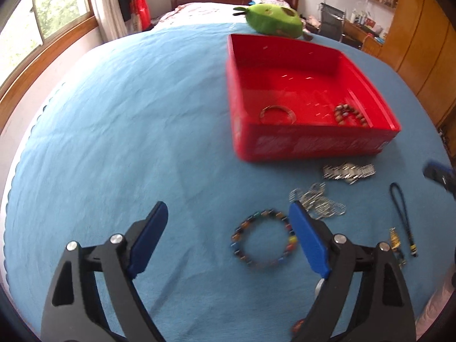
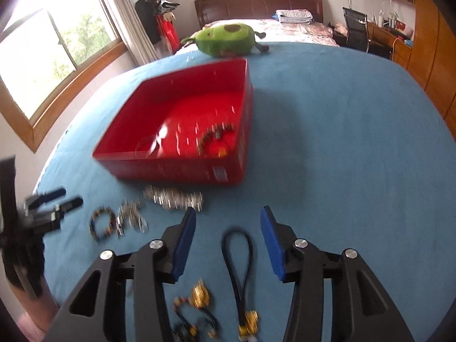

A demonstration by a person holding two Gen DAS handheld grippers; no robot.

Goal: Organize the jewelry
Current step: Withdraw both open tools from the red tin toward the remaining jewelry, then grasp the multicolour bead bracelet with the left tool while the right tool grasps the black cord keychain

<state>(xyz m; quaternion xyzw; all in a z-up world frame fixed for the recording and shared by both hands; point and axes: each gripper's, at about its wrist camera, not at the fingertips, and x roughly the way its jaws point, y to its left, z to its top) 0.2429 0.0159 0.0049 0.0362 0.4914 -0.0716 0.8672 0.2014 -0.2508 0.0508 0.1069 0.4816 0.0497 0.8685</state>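
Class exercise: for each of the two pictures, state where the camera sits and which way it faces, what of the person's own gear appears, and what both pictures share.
Left wrist: on the left gripper, looking down at a multicoloured bead bracelet; jaws open.
Right wrist: on the right gripper, over a black cord loop; jaws open; the left gripper appears at its left edge.
Shared: red box, blue bedspread, green plush toy.

Red box [image 1: 313,139], loose jewelry [image 1: 263,238] beside

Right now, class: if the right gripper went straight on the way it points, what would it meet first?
Probably the black cord loop, lying on the blue blanket between the open right gripper's fingers; depth is uncertain.
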